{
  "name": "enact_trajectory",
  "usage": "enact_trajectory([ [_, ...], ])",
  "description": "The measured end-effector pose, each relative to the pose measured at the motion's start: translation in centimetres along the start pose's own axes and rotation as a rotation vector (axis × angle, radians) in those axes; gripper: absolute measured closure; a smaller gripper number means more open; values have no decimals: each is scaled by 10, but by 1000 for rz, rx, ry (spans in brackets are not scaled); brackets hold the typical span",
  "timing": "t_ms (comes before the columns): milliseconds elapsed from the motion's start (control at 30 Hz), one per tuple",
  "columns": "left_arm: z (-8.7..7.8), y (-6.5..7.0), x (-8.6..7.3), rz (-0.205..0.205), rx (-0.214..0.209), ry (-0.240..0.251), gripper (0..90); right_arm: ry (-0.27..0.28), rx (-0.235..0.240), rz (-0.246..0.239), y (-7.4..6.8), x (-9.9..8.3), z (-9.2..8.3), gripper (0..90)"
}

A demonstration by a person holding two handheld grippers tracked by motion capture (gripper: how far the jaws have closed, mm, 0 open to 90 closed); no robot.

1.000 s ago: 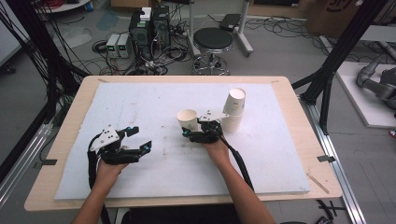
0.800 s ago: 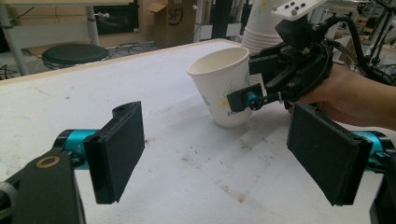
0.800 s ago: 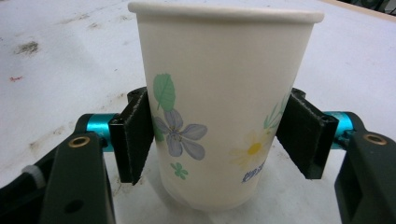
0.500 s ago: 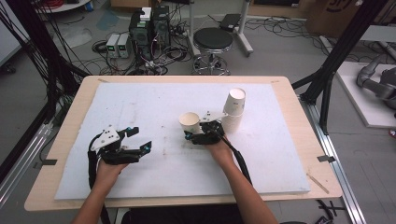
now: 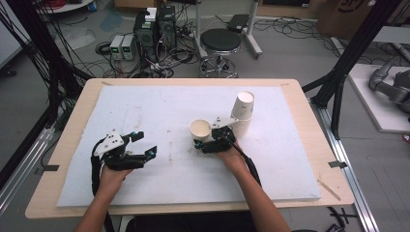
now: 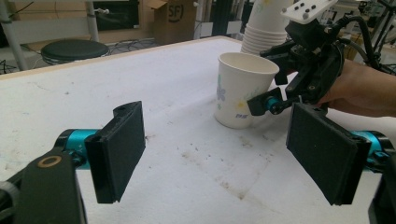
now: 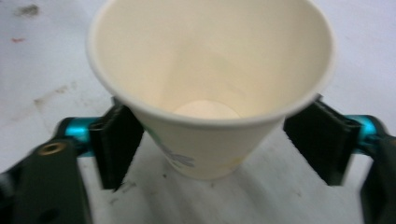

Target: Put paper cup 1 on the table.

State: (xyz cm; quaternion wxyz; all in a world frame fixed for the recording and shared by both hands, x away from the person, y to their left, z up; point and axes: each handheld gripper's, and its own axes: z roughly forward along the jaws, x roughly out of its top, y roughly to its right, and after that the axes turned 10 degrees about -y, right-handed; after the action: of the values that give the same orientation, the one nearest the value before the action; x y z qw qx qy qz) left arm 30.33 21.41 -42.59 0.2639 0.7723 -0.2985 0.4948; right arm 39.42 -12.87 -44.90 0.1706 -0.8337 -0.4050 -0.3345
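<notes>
We see a single white paper cup with a pale flower print point(image 5: 200, 129) standing upright on the white foam-covered worktop point(image 5: 159, 106), near its middle. The right tool point(image 5: 209, 141) sits around the cup's lower body: in the right gripper view its two black pads flank the cup point(image 7: 210, 93), the left pad point(image 7: 116, 144) just beside the wall and the right pad point(image 7: 322, 140) clearly apart from it. Its jaws have just been opening, so the cup stands released between them. Just behind the right hand point(image 5: 231, 155) a leaning stack of white paper cups point(image 5: 241, 112) rests on the worktop. The left tool point(image 5: 138, 149) lies well apart toward the near left, jaws spread and holding nothing, its pads point(image 6: 119, 154) framing the cup from afar.
</notes>
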Motion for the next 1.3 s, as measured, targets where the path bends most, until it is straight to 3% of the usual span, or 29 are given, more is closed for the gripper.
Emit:
enact_trajectory([
  [200,0,0,-1,-6,1,-1,196,17,32,6,3,-9,-16,204],
  [367,0,-1,-1,-13,-4,12,195,25,44,-21,1,-21,-37,205],
  [467,0,0,0,-21,-16,34,192,54,45,-37,2,-28,-52,205],
  [600,2,1,0,-21,-24,27,187,117,52,-43,3,-38,-72,205],
  [933,3,3,0,-38,-43,43,188,190,7,-41,10,-62,-116,205],
  [1300,1,6,1,-2,-35,66,156,246,-76,-4,22,-90,-151,205],
])
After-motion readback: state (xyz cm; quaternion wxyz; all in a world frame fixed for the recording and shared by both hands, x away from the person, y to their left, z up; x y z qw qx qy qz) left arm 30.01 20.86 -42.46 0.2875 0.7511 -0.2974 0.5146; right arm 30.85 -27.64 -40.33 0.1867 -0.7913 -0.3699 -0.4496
